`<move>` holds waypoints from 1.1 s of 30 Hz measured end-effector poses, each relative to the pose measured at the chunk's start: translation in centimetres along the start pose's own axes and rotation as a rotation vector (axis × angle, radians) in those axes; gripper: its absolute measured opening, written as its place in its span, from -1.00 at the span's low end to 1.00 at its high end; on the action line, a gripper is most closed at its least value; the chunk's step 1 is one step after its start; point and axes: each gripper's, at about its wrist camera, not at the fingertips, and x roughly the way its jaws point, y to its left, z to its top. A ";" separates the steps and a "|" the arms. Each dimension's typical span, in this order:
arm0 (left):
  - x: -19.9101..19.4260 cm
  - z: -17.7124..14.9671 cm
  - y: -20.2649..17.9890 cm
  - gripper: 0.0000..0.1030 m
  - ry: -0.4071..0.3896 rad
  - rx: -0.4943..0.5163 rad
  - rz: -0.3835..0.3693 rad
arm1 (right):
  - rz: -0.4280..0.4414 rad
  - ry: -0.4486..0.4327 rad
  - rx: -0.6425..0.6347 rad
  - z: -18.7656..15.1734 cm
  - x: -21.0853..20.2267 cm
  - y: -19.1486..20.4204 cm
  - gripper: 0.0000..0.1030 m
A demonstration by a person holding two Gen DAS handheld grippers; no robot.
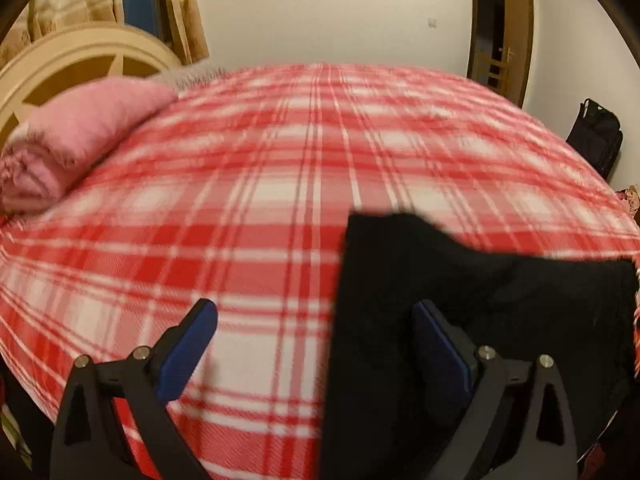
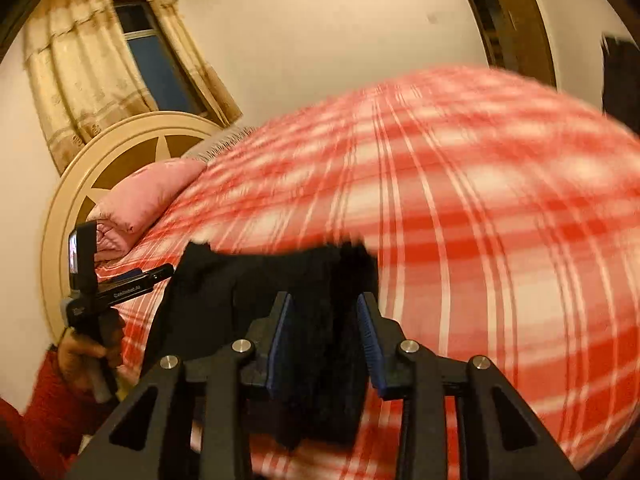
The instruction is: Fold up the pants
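Folding black pants (image 2: 256, 280) on bed (image 2: 480, 220): right hand-held gripper (image 2: 324, 344) straddles bunched cloth, grip uncertain; left hand-held gripper (image 1: 316, 344) wide, empty, beside the pants' left edge.

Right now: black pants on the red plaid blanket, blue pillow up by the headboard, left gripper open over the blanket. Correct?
One thing is off: the pillow is pink, not blue, as the left wrist view shows. The rest stands: black pants lie on the red plaid blanket, and the left gripper is open above it.
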 end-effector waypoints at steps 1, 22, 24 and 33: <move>0.0 0.8 0.0 0.94 -0.007 -0.001 -0.007 | 0.001 0.005 -0.019 0.5 0.8 0.4 -0.31; 10.9 5.6 1.9 0.97 0.183 -0.140 0.109 | -0.071 0.053 -0.010 0.5 6.2 -0.8 -0.30; 10.5 6.1 2.6 0.94 0.186 -0.151 0.114 | -0.079 -0.017 0.043 0.6 3.6 -1.4 -0.27; 1.5 5.0 1.3 0.91 0.000 -0.083 0.099 | 0.147 0.101 -0.107 -2.6 0.8 4.0 -0.27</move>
